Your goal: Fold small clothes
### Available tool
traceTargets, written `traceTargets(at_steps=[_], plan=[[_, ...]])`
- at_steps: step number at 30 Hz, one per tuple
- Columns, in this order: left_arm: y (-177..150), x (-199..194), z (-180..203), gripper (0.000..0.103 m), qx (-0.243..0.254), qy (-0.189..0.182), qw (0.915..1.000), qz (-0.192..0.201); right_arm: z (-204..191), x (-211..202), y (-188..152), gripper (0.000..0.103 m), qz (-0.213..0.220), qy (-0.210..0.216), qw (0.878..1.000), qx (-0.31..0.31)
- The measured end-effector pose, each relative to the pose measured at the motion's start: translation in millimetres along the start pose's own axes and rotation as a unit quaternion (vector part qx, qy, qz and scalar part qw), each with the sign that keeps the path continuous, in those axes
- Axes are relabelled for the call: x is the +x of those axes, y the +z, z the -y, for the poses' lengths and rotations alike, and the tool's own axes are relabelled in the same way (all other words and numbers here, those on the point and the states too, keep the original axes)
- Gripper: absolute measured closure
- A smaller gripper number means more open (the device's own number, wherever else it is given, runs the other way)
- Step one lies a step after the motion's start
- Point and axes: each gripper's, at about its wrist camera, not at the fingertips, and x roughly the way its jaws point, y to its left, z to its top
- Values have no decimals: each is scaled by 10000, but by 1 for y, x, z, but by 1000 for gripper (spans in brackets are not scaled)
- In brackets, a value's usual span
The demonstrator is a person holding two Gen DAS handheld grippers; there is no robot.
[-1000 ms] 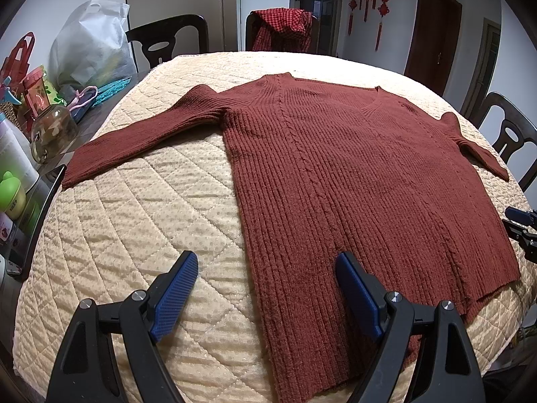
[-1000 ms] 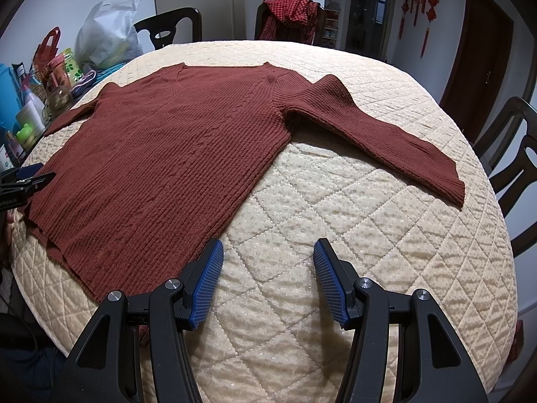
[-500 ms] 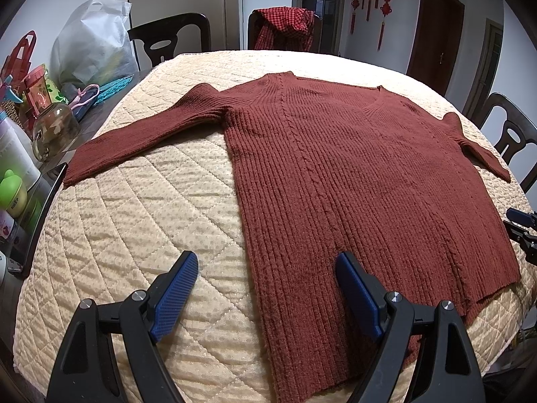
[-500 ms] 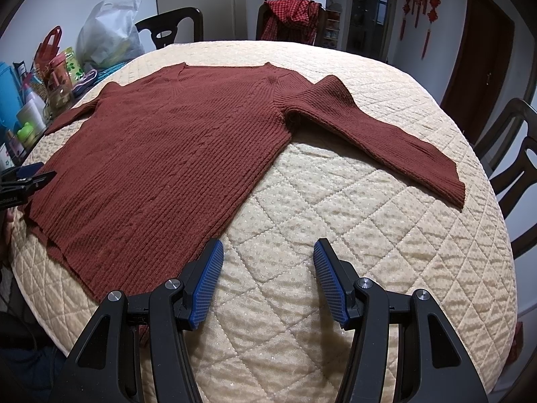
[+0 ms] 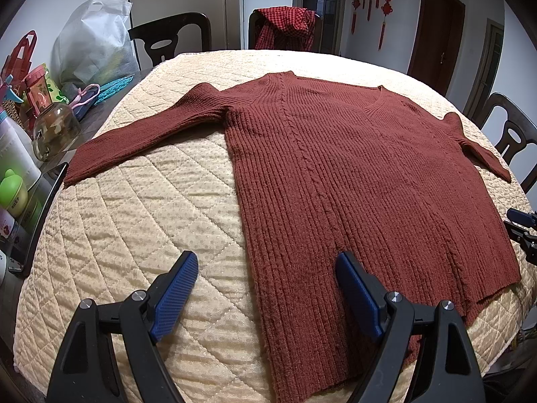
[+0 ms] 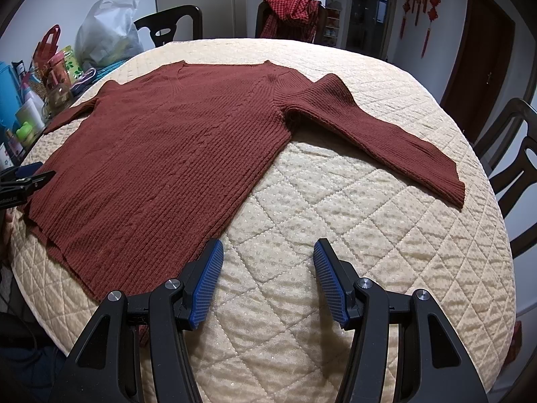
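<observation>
A rust-red ribbed sweater (image 5: 352, 174) lies flat, both sleeves spread, on a round table with a cream quilted cover (image 5: 141, 221). It also shows in the right wrist view (image 6: 174, 154). My left gripper (image 5: 266, 268) is open and empty, hovering over the sweater's lower left hem corner. My right gripper (image 6: 268, 255) is open and empty, just off the sweater's lower right edge above the quilt. Each gripper's tip shows at the edge of the other view: the right one (image 5: 522, 226) and the left one (image 6: 25, 181).
Bottles, a glass jar (image 5: 55, 131), bags and a white plastic bag (image 5: 94, 43) crowd the table's left side. Dark chairs (image 5: 171, 40) ring the table; one carries a red checked cloth (image 5: 285, 27). Another chair (image 6: 513, 147) stands at right.
</observation>
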Motion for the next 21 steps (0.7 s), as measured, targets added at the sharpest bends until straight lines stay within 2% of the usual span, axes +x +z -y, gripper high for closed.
traceTargets(at_steps=[21], plan=[[-4,-1,-3,17,-20,20,10000,-8,-2,2,3,46,-83,-49,9999,43]])
